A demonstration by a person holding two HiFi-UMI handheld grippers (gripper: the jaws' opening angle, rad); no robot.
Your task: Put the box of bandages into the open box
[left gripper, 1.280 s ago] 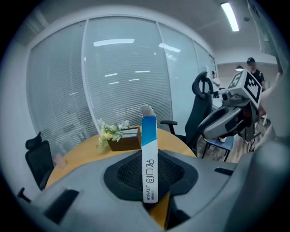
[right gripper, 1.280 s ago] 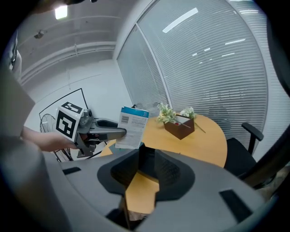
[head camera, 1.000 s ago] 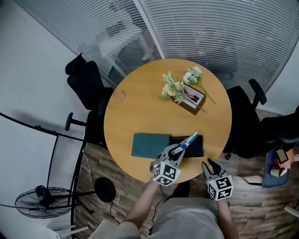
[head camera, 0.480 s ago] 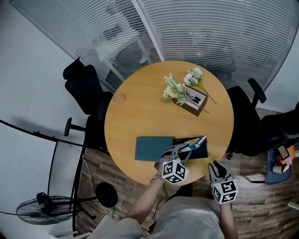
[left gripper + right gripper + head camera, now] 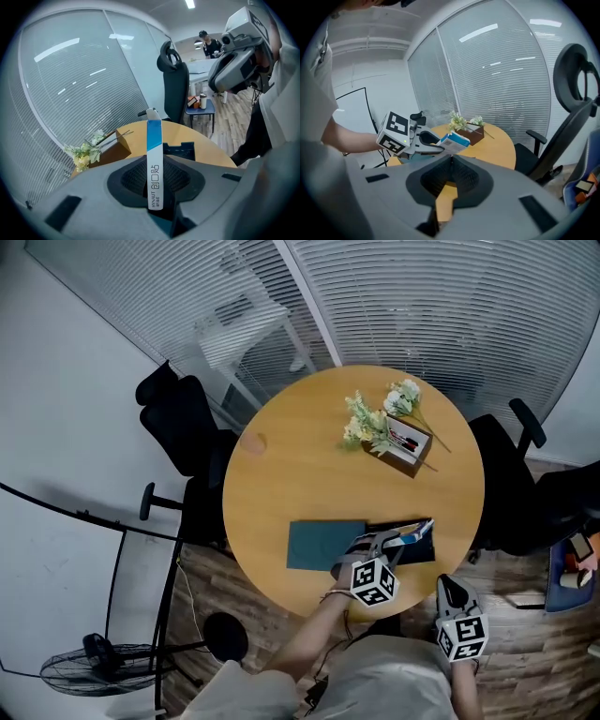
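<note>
Your left tool (image 5: 382, 545) clamps the box of bandages (image 5: 413, 532), the open box (image 5: 419, 552) just beneath it; your right tool (image 5: 450, 589) has just been closing, jaws together, nothing between them.

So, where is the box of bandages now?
In the head view, the left hand-held gripper holds the box of bandages over the open box, right of the teal lid.

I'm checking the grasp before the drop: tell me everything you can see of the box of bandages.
The box of bandages is a slim white carton with a blue band and dark print, cardboard by its look. The left gripper clamps its near end between both jaws; the far end juts free over the dark open box on the round table. Nothing else touches it.
</note>
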